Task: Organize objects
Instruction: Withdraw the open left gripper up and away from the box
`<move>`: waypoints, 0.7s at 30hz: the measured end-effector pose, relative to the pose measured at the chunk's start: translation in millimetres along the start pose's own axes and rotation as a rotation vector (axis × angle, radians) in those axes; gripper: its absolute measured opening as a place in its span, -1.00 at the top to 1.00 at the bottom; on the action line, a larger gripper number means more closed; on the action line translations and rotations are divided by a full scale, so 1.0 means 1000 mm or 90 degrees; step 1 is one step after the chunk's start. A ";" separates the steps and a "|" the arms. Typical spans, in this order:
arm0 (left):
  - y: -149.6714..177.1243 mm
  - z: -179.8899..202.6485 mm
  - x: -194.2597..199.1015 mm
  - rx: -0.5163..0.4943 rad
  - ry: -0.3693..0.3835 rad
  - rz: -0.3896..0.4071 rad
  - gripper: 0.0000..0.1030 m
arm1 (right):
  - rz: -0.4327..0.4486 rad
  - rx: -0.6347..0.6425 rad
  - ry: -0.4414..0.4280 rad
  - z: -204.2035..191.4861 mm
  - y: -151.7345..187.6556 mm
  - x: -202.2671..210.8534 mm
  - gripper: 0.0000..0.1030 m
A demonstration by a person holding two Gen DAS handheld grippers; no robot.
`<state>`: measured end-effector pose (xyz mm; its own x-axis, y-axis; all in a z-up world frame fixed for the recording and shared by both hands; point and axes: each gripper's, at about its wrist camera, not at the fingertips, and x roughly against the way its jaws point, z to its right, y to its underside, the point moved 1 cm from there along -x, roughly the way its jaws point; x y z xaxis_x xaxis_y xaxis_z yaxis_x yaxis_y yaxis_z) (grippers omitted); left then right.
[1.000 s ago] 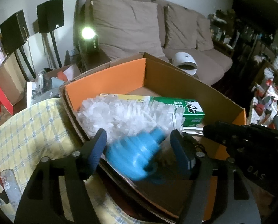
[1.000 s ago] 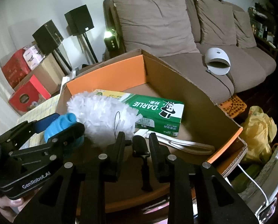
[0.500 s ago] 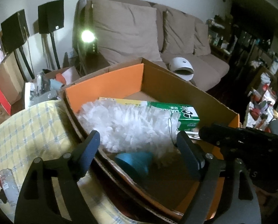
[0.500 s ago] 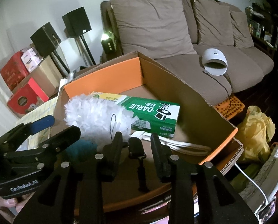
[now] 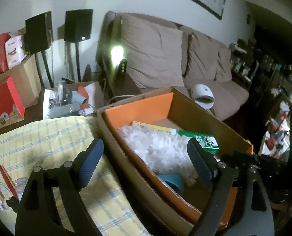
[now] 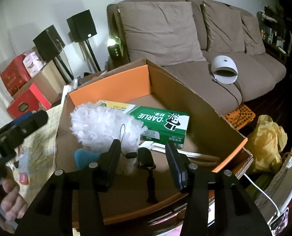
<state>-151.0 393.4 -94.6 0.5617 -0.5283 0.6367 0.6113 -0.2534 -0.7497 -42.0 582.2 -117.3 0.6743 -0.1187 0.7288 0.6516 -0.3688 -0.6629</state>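
Landmark: all places below are given relative to the cardboard box with the orange inner walls.
Right gripper: you hold it over the near rim of the box, pitched downward. Its jaws have just been opening and now stand parted, with the black handle of the duster between them but not pressed by either pad.
Left gripper: you hold it at the left wall of the box, straddling that wall, one finger over the yellow checked cloth outside. Its jaws have just been opening and stand wide, with nothing gripped.
Your left hand: wrapped around the left gripper's grip, outside the box to its left.
Duster head: lies inside the box, near-left quarter, on the floor of the box. Judged very light, soft and compressible; it will deform, not break.
Blue collar: at the near end of the duster head. Judged rigid plastic.
Grasp point: take the duster by the black handle or the blue collar, not the fluff; fibres would likely slip or shed.
Green Darlie carton: behind the duster, mid-box, partly under the fluff. Judged stiff and light; grip across its narrow faces.
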 end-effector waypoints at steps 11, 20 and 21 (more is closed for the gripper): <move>-0.001 -0.007 0.012 0.013 -0.013 -0.001 -0.67 | 0.011 -0.003 0.001 0.001 -0.002 0.006 0.03; 0.006 -0.004 0.016 0.012 -0.015 0.000 -0.67 | 0.021 0.002 -0.001 -0.003 -0.004 0.013 0.02; 0.006 -0.004 0.017 0.012 -0.016 0.001 -0.67 | 0.021 0.002 -0.001 -0.003 -0.004 0.013 0.02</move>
<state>-139.9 380.0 -89.2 0.5766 -0.5075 0.6403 0.6209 -0.2373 -0.7471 -36.4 579.6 -104.4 0.6966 -0.1292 0.7057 0.6293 -0.3622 -0.6875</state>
